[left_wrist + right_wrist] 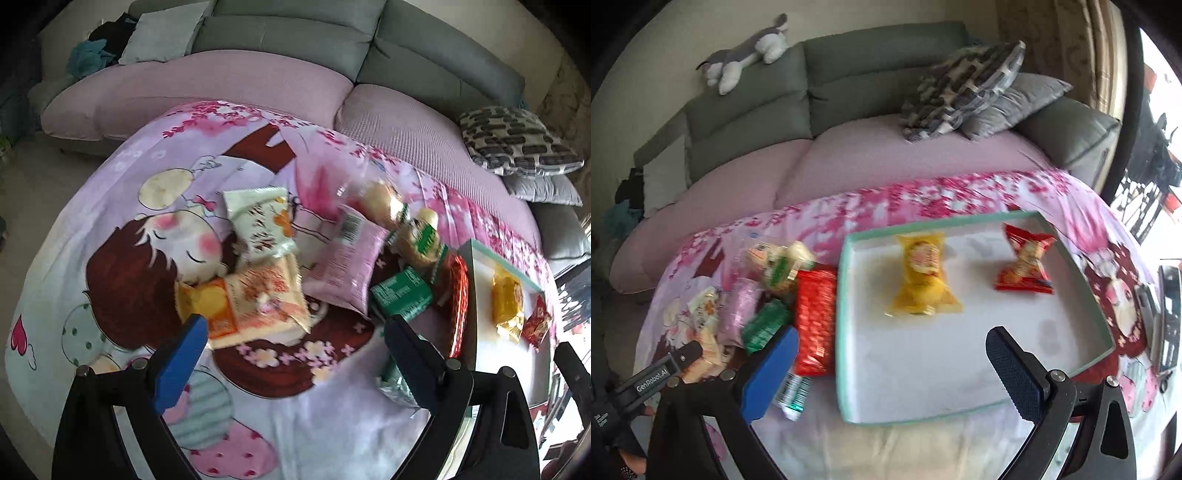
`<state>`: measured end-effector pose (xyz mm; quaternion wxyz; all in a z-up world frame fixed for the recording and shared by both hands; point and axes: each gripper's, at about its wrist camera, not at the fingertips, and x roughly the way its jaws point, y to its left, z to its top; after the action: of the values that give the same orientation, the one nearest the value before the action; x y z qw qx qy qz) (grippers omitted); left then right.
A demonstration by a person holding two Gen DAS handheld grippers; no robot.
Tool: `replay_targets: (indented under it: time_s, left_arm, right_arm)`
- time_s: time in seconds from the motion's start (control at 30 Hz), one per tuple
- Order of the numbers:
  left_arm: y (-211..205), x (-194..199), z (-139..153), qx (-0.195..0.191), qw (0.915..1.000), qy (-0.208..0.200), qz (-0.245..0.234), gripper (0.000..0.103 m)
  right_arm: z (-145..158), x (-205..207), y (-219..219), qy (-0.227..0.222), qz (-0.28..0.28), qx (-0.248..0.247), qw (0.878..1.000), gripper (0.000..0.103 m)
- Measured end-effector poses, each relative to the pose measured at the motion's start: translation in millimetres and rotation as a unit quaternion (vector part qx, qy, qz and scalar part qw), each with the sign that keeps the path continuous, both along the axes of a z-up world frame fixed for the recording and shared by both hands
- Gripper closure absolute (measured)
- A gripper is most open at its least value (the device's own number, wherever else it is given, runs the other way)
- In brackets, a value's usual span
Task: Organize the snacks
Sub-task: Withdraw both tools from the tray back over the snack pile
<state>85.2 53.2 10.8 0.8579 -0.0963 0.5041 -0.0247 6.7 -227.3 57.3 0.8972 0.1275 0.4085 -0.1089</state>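
Left wrist view: left gripper [291, 332] jaws wide, empty, above snack pile on cartoon cloth [110, 184]; orange packet [255, 295] lies nearest between fingers. Right gripper [892, 350] also spread wide, empty, over teal-rimmed tray [842, 295]. Tray holds yellow packet [923, 273] and red packet [1023, 266]. Judged step: reaching for next loose snack. Next: descend, centre jaws on one packet, close, carry to tray.

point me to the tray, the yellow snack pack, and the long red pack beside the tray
tray [846, 332]: right wrist view, bare left rim.
yellow snack pack [923, 280]: right wrist view, middle of the wrapper.
long red pack [814, 321]: right wrist view, middle of its top face.
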Motion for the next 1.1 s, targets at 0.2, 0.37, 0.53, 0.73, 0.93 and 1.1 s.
replay_targets:
  time_s: [0.2,0.37,0.53,0.73,0.93,1.1]
  left_arm:
    - [34,2,7,0.005,1.0000,-0.004,-0.001,0.007]
    - [60,11,0,-0.010,0.9998,0.003,0.018,0.007]
    - [70,19,-15,-0.023,0.9986,0.025,0.041,0.007]
    - [58,28,-25,-0.046,0.9975,0.041,0.035,0.007]
    - [41,37,-37,-0.034,0.9973,0.059,0.026,0.007]
    - [35,42,-51,-0.005,0.9961,0.080,0.036,0.007]
  right_arm:
    - [2,17,34,-0.010,0.022,0.011,1.000,0.000]
    - [-4,31,60,-0.005,0.045,0.021,0.999,0.000]
    - [-22,43,80,0.016,0.072,0.026,0.997,0.001]
    - [-47,50,89,0.046,0.083,0.021,0.995,0.001]
    - [-65,48,98,0.066,0.101,0.019,0.993,0.002]
    - [-74,44,103,0.079,0.112,0.016,0.990,0.002]
